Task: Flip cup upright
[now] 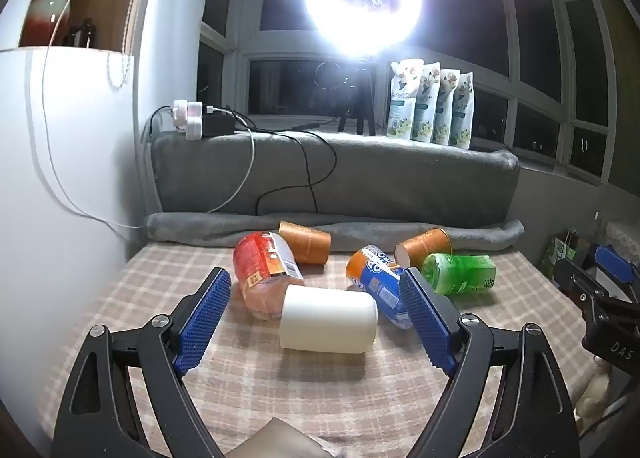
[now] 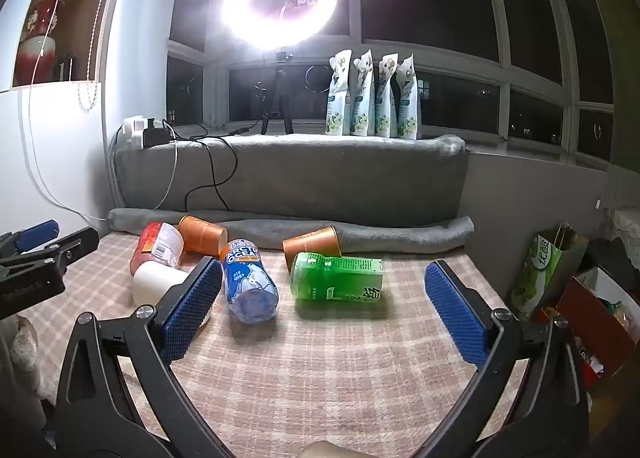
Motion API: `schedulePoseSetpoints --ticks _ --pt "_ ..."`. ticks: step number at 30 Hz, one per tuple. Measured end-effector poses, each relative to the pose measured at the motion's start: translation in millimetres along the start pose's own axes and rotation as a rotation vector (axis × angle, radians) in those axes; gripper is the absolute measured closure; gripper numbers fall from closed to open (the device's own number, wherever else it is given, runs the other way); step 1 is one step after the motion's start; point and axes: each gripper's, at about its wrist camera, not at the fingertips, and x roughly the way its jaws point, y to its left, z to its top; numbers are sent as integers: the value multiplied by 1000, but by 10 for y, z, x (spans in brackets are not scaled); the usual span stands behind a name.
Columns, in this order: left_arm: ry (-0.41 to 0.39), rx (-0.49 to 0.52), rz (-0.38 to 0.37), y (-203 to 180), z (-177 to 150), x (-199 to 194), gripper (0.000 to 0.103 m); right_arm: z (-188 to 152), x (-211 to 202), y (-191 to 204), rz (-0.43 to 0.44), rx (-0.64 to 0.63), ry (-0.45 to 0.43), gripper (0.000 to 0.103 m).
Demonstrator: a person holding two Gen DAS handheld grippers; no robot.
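Note:
A white cup [image 1: 328, 318] lies on its side on the checked cloth, between the fingertips of my open left gripper [image 1: 318, 284]; the pads do not touch it. The right wrist view shows it [image 2: 156, 284] partly behind my right gripper's left finger. Two orange paper cups lie on their sides at the back, one on the left [image 1: 306, 242] [image 2: 202, 234] and one on the right [image 1: 424, 246] [image 2: 312, 244]. My right gripper [image 2: 324, 276] is open and empty, with a green bottle [image 2: 338, 277] lying just beyond its fingertips.
A red bottle [image 1: 266, 270], a blue Arctic Ocean bottle [image 2: 248, 284] and the green bottle [image 1: 460, 273] lie on the cloth. A grey rolled blanket [image 1: 400, 232] borders the back. A white wall [image 1: 60, 177] stands left. Bags [image 2: 548, 270] and boxes sit off the right edge.

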Motion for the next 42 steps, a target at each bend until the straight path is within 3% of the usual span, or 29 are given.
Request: schedulePoseSetpoints --ticks 42 --pt "-15 4 -8 -7 39 -194 17 90 -131 20 2 16 -18 0"
